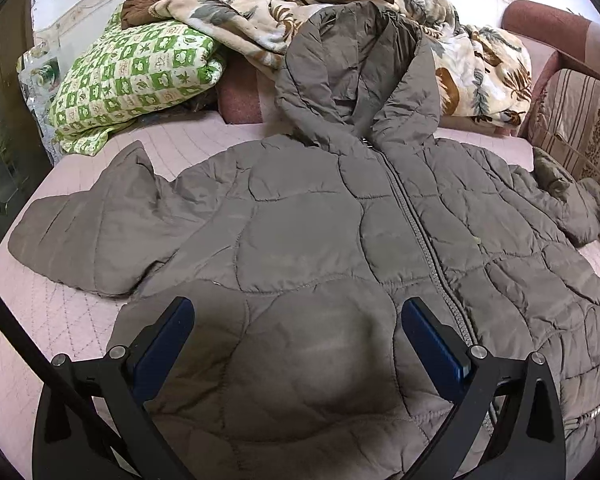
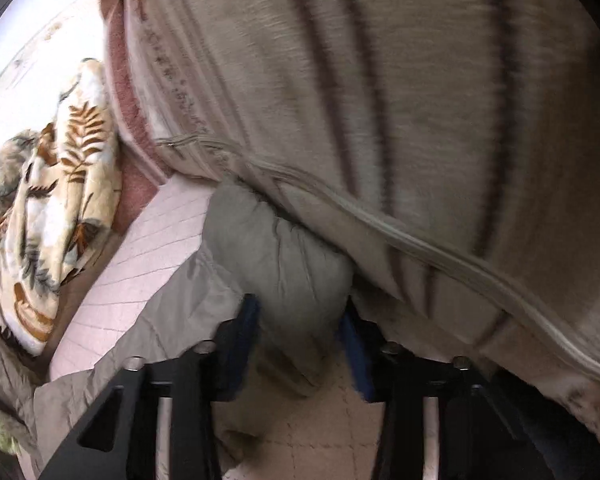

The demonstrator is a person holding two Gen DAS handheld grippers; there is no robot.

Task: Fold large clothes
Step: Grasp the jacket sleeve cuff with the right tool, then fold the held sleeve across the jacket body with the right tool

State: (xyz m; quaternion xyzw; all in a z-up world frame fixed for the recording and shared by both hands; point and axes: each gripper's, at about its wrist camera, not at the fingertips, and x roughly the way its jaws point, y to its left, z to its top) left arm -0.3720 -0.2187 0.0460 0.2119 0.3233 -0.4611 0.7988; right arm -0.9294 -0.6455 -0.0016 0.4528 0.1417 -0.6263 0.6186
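A large grey-brown quilted hooded jacket (image 1: 320,232) lies face up and zipped on the pink quilted bed cover (image 1: 60,320). Its hood (image 1: 352,72) rests against the bedding behind, and one sleeve (image 1: 92,232) lies spread to the left. My left gripper (image 1: 298,312) hovers open over the jacket's lower front, with nothing between its blue pads. In the right wrist view the end of the other sleeve (image 2: 284,248) bulges up between the blue pads. My right gripper (image 2: 300,320) is closed on it, close against a striped cushion (image 2: 420,100).
A green-checked pillow (image 1: 136,76) and a leaf-patterned blanket (image 1: 480,72) are piled along the back. A reddish padded armrest (image 1: 540,20) and the striped cushion (image 1: 572,112) bound the right side. A dark frame edge runs along the left.
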